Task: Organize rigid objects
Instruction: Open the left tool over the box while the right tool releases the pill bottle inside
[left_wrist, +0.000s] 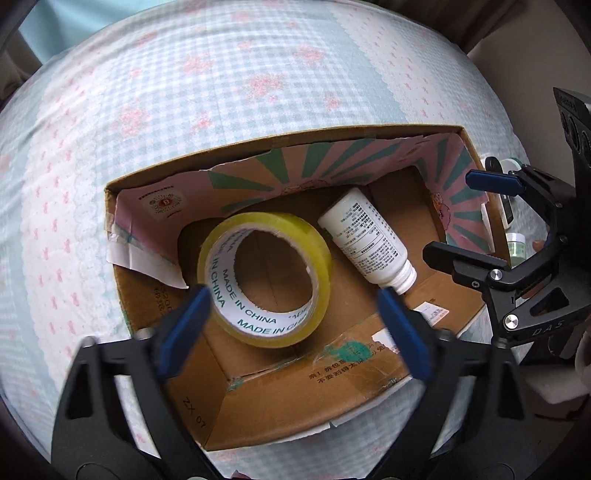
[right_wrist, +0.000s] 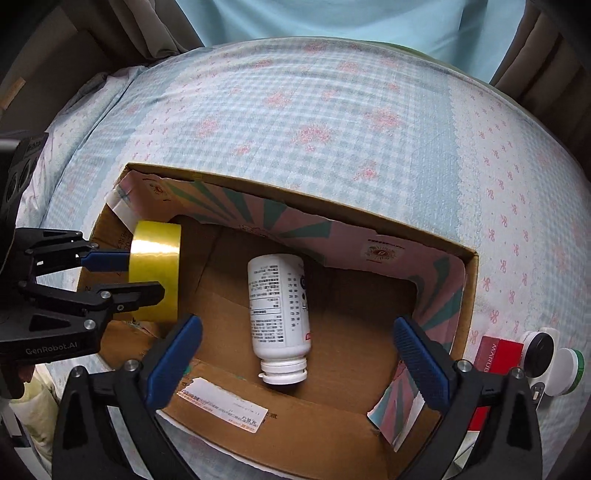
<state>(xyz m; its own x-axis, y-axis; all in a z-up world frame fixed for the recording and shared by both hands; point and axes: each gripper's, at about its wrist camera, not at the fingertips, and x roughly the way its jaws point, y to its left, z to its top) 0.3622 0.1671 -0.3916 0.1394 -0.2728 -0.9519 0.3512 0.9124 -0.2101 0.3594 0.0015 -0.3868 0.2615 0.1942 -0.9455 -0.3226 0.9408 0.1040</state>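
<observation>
An open cardboard box (left_wrist: 362, 384) (right_wrist: 295, 435) lies on the bed. A roll of yellow tape (left_wrist: 264, 278) (right_wrist: 155, 271) is between the blue pads of my left gripper (left_wrist: 295, 328), over the box's left part. The pads stand wide, and the right wrist view shows them at the roll's sides; whether they press it I cannot tell. A white bottle (left_wrist: 367, 243) (right_wrist: 280, 317) lies on its side on the box floor. My right gripper (right_wrist: 295, 362) (left_wrist: 454, 218) is open and empty above the box, over the bottle's cap end.
The bed has a blue checked cover (left_wrist: 221, 92) (right_wrist: 332, 110). Right of the box lie a red box (right_wrist: 495, 354), a small white device with a black face (right_wrist: 539, 350) and a green-rimmed white jar (right_wrist: 569, 369) (left_wrist: 517, 243).
</observation>
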